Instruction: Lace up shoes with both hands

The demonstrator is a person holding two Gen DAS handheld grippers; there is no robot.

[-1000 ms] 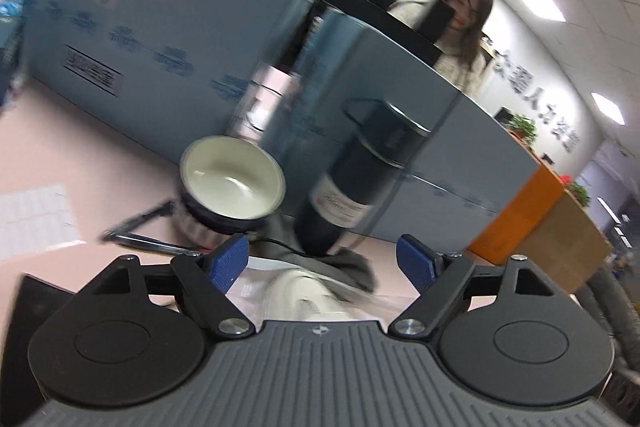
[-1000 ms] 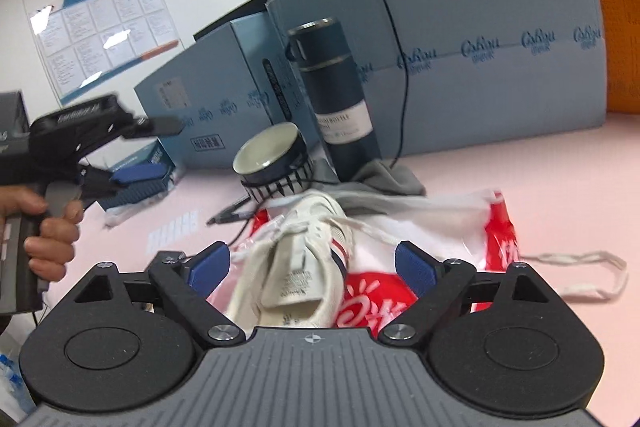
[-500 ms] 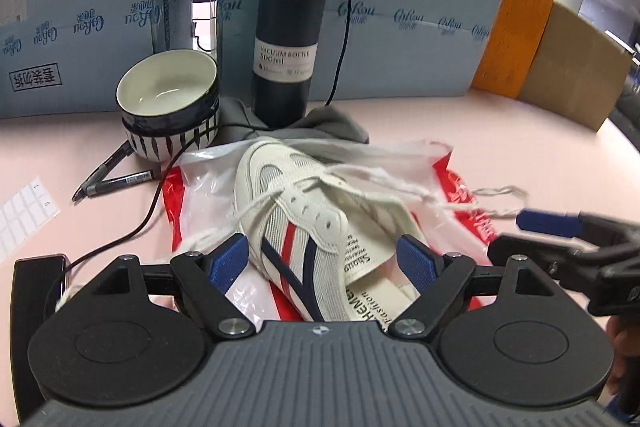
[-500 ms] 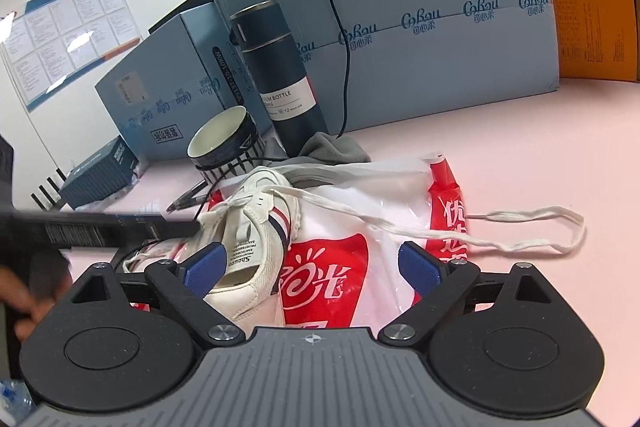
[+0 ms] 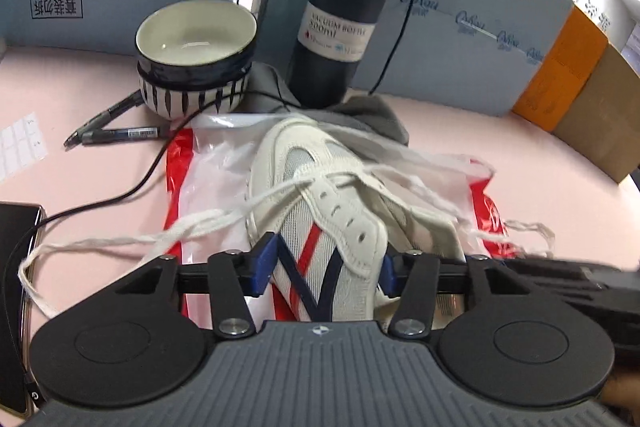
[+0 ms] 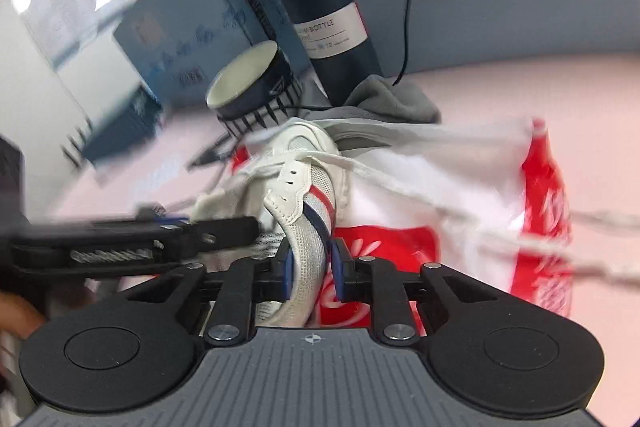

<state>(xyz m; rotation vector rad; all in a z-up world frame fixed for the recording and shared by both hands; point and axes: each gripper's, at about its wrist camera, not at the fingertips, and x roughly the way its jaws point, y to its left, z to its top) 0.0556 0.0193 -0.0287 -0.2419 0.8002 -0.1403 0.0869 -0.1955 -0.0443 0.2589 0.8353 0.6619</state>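
Left wrist: shoe [image 5: 320, 211] lies lengthwise, toe toward the bottle [image 5: 348, 11].

The right gripper [image 6: 310, 269] is closing, its blue pads on either side of the white shoe's [image 6: 298, 187] striped side wall. The shoe lies on a red-and-white plastic bag [image 6: 460, 195], laces [image 6: 392, 185] trailing right. The left gripper [image 6: 168, 233] reaches in from the left. Behind stand a striped bowl [image 6: 256, 91] and a dark vacuum bottle [image 6: 324, 7].
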